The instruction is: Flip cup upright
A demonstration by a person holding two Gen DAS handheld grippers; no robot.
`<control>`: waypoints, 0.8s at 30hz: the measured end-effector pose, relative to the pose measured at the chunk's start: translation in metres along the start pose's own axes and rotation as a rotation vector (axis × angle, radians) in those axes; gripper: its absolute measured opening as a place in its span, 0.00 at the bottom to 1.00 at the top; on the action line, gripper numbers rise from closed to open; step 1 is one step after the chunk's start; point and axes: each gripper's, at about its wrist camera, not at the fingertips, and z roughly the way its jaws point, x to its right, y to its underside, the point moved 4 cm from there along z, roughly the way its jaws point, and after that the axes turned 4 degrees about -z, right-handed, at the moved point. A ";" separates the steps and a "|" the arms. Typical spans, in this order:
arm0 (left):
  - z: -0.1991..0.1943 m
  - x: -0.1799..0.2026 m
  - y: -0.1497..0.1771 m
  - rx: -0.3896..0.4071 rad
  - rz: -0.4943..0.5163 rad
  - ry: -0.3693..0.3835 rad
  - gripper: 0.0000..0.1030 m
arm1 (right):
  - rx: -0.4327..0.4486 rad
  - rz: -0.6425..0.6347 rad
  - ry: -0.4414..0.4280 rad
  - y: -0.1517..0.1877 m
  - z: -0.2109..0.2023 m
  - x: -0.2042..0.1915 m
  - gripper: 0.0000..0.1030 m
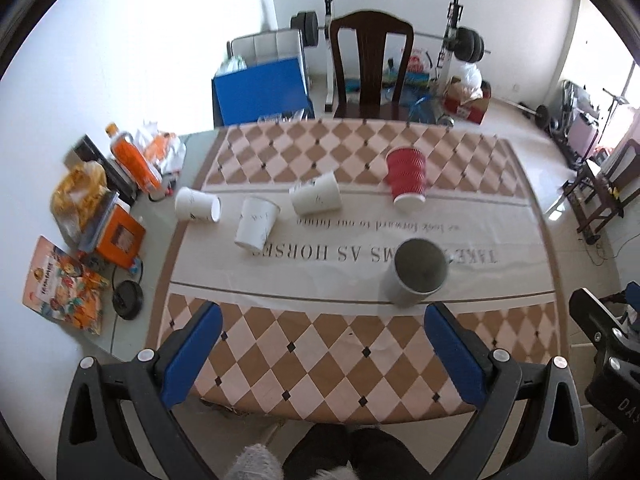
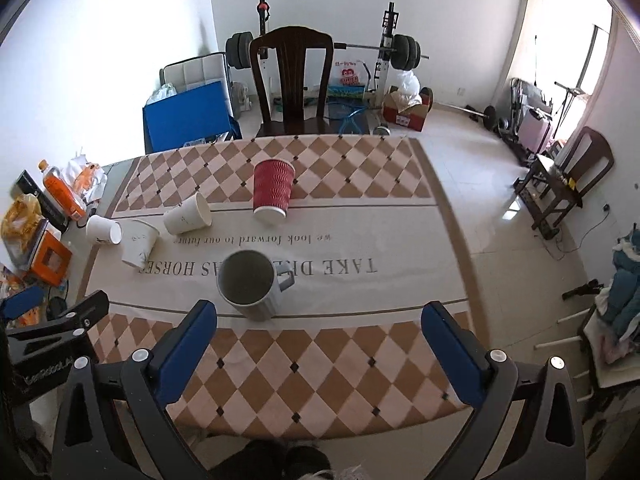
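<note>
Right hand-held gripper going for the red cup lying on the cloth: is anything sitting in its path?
Yes. The grey mug stands upright on the tablecloth, between the right hand-held gripper and the red cup, slightly left of centre. The red cup lies beyond it; approaching from the right of the mug looks clear.

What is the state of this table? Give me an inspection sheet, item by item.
Surface: checked tablecloth, printed band across the middle.
Job's things: grey mug upright; red ribbed cup apparently mouth-down; three white paper cups, none upright.
Clutter: orange bottle, orange box, snack bag at the left edge.
Grippers: left gripper and right gripper open, holding nothing.
Cables: black cable with round puck, left edge.
Surroundings: wooden chair, barbell rack, blue box behind.
</note>
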 end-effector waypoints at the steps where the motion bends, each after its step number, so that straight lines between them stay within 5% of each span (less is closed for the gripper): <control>1: -0.009 0.000 -0.001 0.009 -0.004 -0.001 1.00 | 0.001 0.006 -0.009 -0.002 -0.010 0.002 1.00; 12: -0.070 -0.002 -0.007 0.054 -0.042 0.016 1.00 | 0.029 0.003 -0.023 -0.015 -0.088 0.008 1.00; 24: -0.089 -0.008 -0.004 0.074 -0.058 -0.018 1.00 | 0.032 0.013 -0.046 -0.019 -0.112 0.014 1.00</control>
